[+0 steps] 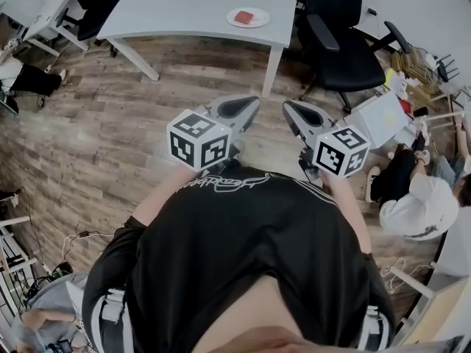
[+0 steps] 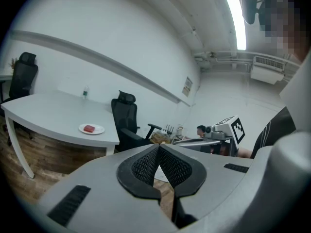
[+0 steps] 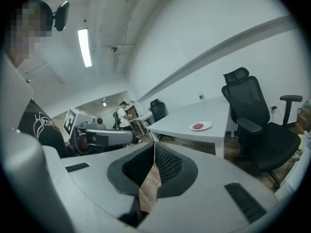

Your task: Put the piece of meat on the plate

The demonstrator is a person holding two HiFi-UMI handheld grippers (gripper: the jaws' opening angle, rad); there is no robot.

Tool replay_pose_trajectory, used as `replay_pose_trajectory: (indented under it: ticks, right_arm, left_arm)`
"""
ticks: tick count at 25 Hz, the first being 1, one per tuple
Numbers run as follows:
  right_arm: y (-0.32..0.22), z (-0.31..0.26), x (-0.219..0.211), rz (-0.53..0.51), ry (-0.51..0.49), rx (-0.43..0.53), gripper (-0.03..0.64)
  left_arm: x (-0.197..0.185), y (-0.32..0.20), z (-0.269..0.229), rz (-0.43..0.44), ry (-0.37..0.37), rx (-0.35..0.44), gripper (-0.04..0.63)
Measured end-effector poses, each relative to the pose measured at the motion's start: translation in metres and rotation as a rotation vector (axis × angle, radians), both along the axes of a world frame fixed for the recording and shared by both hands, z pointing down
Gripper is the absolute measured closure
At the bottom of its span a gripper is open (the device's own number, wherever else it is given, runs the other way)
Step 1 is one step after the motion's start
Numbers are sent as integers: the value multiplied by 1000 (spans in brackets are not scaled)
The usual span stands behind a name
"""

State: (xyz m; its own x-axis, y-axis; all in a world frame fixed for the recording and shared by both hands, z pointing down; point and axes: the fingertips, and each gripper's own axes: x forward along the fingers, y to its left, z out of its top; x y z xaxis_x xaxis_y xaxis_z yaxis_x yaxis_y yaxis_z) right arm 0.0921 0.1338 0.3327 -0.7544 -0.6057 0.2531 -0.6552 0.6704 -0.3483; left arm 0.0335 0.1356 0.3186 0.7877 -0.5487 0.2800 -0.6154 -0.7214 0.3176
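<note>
Even indoor brightness, ceiling strip light (image 2: 235, 21) glaring, fisheye curvature, black vignetted corners

A small, flat, red piece of meat (image 1: 244, 16) is seen lying at the middle of a round white plate (image 1: 259, 21), which is set flat on a pale grey table (image 1: 184, 6), close to the edge near one corner.

Beyond the left claw (image 2: 158, 147) stands a white table (image 2: 43, 115); right of it, a black office chair (image 2: 124, 123); wood-plank floor (image 2: 48, 154) beneath.
</note>
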Motion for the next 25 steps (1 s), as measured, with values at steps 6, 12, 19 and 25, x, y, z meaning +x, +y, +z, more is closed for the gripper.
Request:
replay_pose_trajectory:
  ticks: [6,12,19,25]
  right_arm:
    - [10,3,9,5,7,1,603]
    - [16,2,15,4,10,5,603]
    - [20,-1,24,1,4,16,603]
    - [23,-2,27,-10,2,22,603]
  left_arm:
    - [10,9,2,6,1,3,588]
    - [15,15,1,4,-4,7,588]
    - [26,19,-3,3,-15,17,588]
    - [31,23,-2,1,-26,18,588]
